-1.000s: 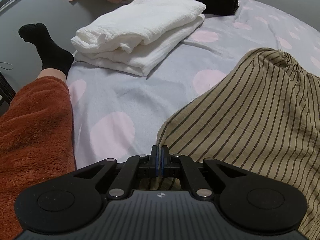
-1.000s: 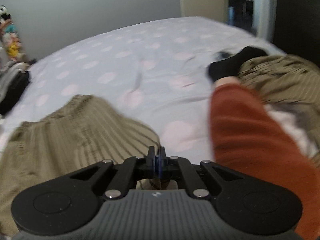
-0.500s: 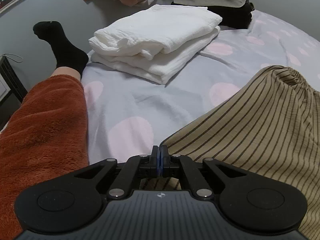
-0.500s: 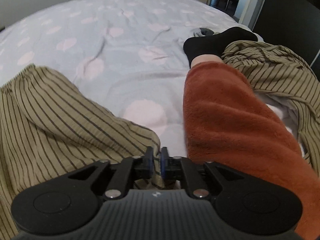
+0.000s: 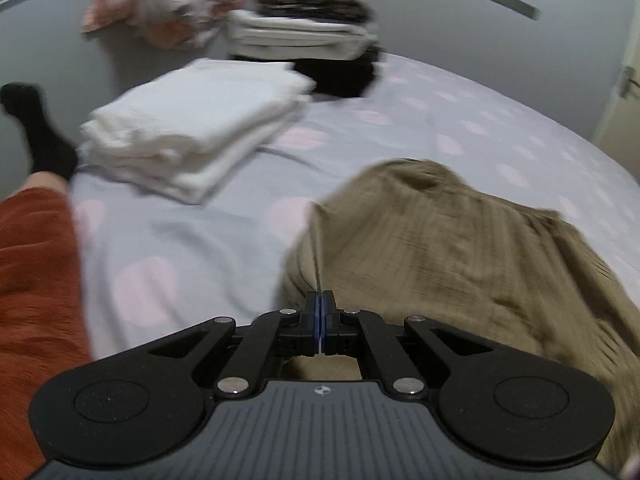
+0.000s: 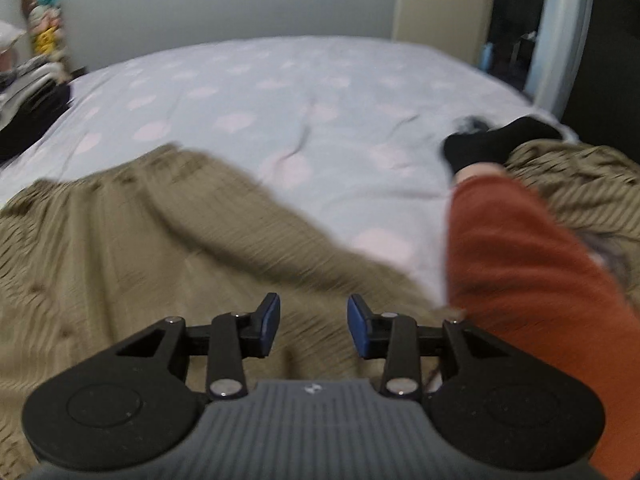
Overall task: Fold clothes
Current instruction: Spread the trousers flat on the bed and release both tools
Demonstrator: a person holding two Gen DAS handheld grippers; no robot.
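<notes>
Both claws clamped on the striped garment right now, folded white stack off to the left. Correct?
Only the left claw is shut on the striped garment. The right wrist view shows the right claw opening, pads apart above the cloth. The folded white stack is at left.

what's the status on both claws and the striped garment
Left claw shut on striped garment. Right claw opening, pads clear of the cloth. Folded white stack sits apart, nothing in the way.

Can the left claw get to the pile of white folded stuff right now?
Probably not yet. The left claw is shut on the striped tan garment, so it is busy. The way itself looks free: only bare dotted bedsheet lies between it and the white folded pile.
</notes>
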